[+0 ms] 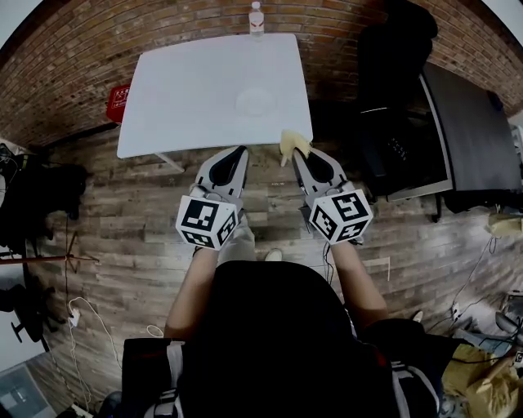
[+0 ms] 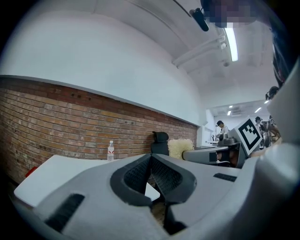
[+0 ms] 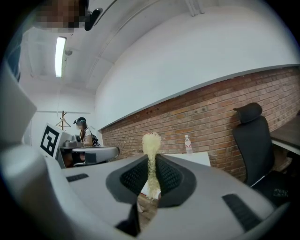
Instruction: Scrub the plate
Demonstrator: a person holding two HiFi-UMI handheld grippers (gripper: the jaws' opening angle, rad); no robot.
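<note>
A pale round plate (image 1: pixel 256 101) lies on the white table (image 1: pixel 188 90), toward its near right part. Both grippers hover short of the table's front edge, over the wooden floor. My left gripper (image 1: pixel 238 153) is shut with nothing between its pads (image 2: pixel 151 164). My right gripper (image 1: pixel 297 155) is shut on a yellow sponge (image 1: pixel 292 142), which sticks up above the jaws (image 3: pixel 151 145). In the left gripper view the sponge (image 2: pixel 180 147) shows beside the right gripper (image 2: pixel 206 154). The plate is not visible in either gripper view.
A water bottle (image 1: pixel 257 18) stands at the table's far edge, against a brick wall. A black office chair (image 1: pixel 392 49) and a dark desk (image 1: pixel 466 131) sit to the right. A red crate (image 1: pixel 119 101) is left of the table. A person (image 3: pixel 83 133) stands far off.
</note>
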